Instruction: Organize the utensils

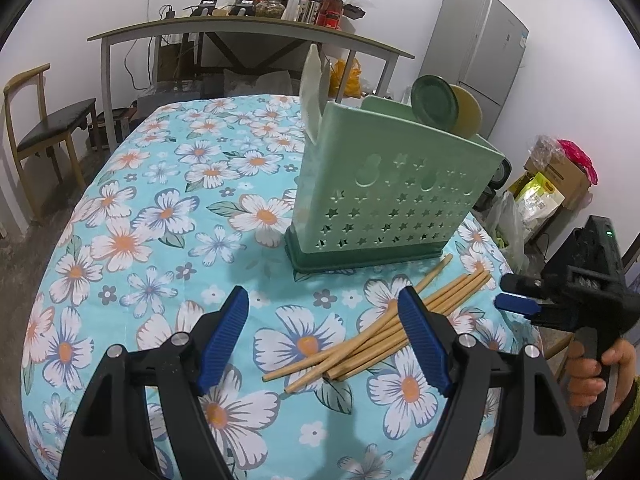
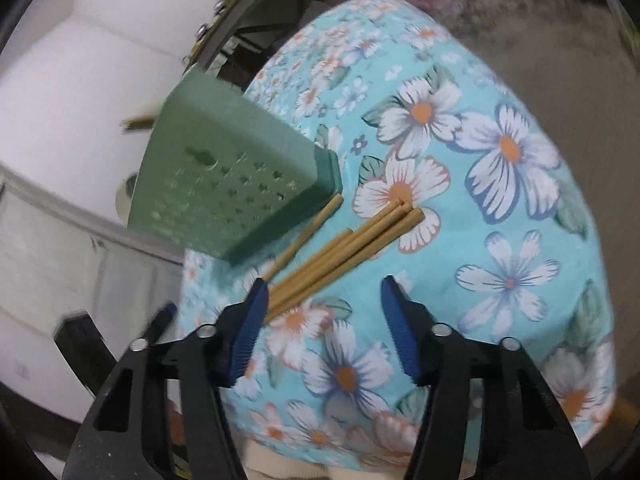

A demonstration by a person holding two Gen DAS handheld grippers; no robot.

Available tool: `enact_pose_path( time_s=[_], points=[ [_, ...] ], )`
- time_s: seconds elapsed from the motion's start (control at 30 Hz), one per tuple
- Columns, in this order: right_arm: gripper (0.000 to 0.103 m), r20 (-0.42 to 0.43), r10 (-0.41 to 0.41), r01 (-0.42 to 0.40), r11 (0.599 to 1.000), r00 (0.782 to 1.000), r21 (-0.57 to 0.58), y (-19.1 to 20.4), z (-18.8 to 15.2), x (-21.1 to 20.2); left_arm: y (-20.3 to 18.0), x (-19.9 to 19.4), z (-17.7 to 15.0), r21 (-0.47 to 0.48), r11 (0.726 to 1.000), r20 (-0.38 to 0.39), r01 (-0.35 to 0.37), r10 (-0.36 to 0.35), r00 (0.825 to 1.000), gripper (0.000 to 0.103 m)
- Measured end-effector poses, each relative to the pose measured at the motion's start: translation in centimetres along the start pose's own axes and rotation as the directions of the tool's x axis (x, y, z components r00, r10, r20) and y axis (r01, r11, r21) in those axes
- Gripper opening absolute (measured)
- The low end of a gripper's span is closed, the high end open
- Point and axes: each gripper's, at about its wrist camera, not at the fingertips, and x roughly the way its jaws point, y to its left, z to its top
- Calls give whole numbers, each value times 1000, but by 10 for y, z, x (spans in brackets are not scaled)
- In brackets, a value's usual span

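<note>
A loose bundle of several bamboo chopsticks (image 1: 384, 328) lies on the floral tablecloth, in front of a green perforated utensil holder (image 1: 392, 196). My left gripper (image 1: 324, 304) is open and empty, hovering just left of the bundle, with its right finger over it. My right gripper (image 1: 516, 294) shows at the right edge, near the chopsticks' far ends. In the right wrist view the right gripper (image 2: 324, 292) is open and empty, its left finger close to the chopstick (image 2: 344, 252) ends below the holder (image 2: 224, 176).
The holder has a white spatula (image 1: 312, 92) and two round lids (image 1: 444, 106) sticking out of it. The table (image 1: 132, 216) has rounded edges. Behind it stand a cluttered desk (image 1: 248, 28), a wooden chair (image 1: 44, 120) and a fridge (image 1: 476, 56).
</note>
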Motion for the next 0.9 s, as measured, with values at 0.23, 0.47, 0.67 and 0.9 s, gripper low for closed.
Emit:
enact_pose_path(
  time_s=[0.23,0.47,0.67,0.9],
  points=[
    [25,1,14,-14,977,1000,212,-24,18,20,2,1,-1,7,1000,5,-3,3,1000,75],
    [15,8,-137,136,987,991,81,-3,28,31,-4,7,-7,34,999,-14,15,-14,1000,75],
    [1,-37,-171,173,981,985,82,-11,18,26,-27,14,-12,121,989,-34,81,-77,996,72],
    [1,-8,-115,116,987,993,115,-22,4,6,-64,42,-5,241,965,-19,101,-99,995,57]
  ],
)
